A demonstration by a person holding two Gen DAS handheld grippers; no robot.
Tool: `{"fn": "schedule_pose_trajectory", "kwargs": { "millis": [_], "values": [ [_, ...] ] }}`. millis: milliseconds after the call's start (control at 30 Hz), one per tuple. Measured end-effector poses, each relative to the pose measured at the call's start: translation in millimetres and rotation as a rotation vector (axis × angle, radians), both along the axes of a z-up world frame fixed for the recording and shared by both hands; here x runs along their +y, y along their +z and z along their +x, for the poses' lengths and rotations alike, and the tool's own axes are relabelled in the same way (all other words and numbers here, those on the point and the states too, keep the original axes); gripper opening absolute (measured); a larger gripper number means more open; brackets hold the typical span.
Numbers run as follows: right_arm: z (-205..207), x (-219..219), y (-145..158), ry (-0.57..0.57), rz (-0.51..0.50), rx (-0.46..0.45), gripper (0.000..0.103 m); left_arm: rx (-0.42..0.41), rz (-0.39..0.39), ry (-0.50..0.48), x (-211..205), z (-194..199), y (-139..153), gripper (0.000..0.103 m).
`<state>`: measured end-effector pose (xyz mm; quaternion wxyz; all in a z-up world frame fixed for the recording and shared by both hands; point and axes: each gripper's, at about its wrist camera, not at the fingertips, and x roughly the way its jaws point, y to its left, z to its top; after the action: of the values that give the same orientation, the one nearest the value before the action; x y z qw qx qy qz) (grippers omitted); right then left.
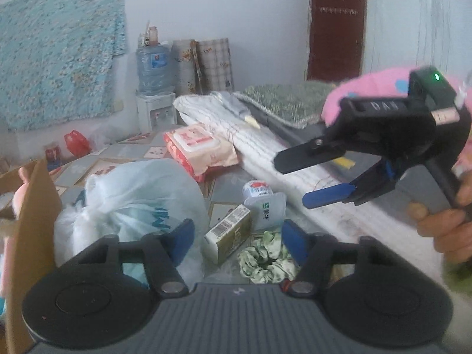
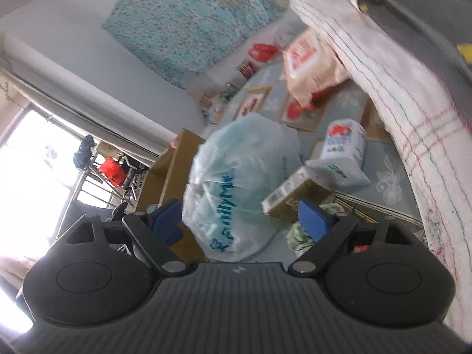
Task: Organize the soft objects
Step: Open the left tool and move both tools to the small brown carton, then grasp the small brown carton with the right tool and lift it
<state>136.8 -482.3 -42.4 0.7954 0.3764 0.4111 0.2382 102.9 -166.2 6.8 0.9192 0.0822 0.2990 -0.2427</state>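
Plastic, slippery and loosely knotted: my left gripper (image 1: 236, 236) hangs with jaws apart and empty, the white bag (image 1: 129, 203) at ten o'clock, the green scrunchie (image 1: 265, 259) at five. My right gripper (image 1: 312, 181) gapes empty too. Pinched thinly, I judge the bag could tear. Whatever it holds, I can't tell; cardboard box (image 1: 29, 206) at nine.
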Motion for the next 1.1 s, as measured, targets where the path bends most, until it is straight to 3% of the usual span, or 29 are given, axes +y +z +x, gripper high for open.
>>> {"fn": "schedule_pose_trajectory", "kwargs": {
  "millis": [167, 300, 533, 633, 833, 967, 1033, 1100],
  "values": [
    [29.7, 6.5, -26.9, -0.015, 0.008, 0.076, 0.074, -0.004, 0.062, -0.034, -14.7, 20.3, -19.2, 0.050],
    [50.1, 13.1, -50.8, -0.029, 0.021, 0.142, 0.063, -0.003, 0.123, -0.060, -27.5, 35.4, -35.8, 0.050],
    [70.2, 26.5, -76.2, -0.036, 0.031, 0.210, 0.062, 0.042, 0.172, -0.051, -36.8, 55.2, -60.8, 0.050],
    [75.4, 33.1, -84.8, -0.042, 0.031, 0.226, 0.062, 0.019, 0.184, -0.038, -40.2, 58.7, -61.7, 0.049],
    [80.9, 43.2, -101.0, -0.054, 0.070, 0.247, 0.053, -0.017, 0.216, -0.036, -45.9, 59.3, -65.0, 0.028],
    [81.0, 43.5, -109.3, -0.063, 0.118, 0.246, 0.047, -0.044, 0.220, -0.023, -47.2, 59.5, -66.5, 0.022],
    [81.4, 45.4, -108.6, -0.059, 0.142, 0.234, 0.036, -0.046, 0.207, -0.016, -46.1, 58.2, -65.1, 0.019],
    [81.3, 46.9, -103.2, -0.056, 0.144, 0.219, 0.033, -0.053, 0.195, -0.004, -44.8, 55.4, -61.1, 0.017]
  ]
}}
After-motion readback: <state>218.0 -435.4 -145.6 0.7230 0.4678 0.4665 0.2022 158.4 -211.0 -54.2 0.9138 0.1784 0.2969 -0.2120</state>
